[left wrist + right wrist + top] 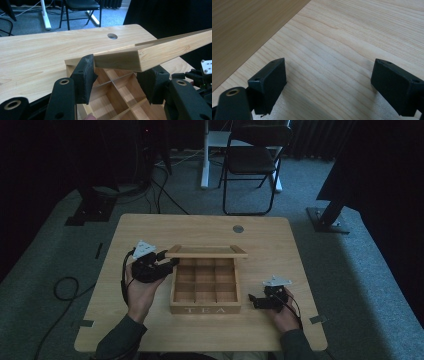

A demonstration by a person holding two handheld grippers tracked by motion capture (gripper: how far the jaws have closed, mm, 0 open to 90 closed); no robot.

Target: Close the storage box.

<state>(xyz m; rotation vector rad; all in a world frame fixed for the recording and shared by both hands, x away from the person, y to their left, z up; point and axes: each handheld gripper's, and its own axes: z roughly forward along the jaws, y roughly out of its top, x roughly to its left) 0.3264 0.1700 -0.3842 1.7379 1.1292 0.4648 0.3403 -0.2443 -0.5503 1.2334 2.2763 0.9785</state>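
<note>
Left tongs under raised box lid

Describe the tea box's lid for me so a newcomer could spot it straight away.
Start at the wooden table; near its middle sits an open box with TEA on its front wall and a grid of compartments inside. The lid is the flat wooden frame raised over the box's far edge, with the left gripper at its left corner. Nothing else on the table stands lifted like that.

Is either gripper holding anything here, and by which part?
Cannot be told: left gripper open, one finger touching the tea box lid at its corner. Right gripper holds nothing.
</note>
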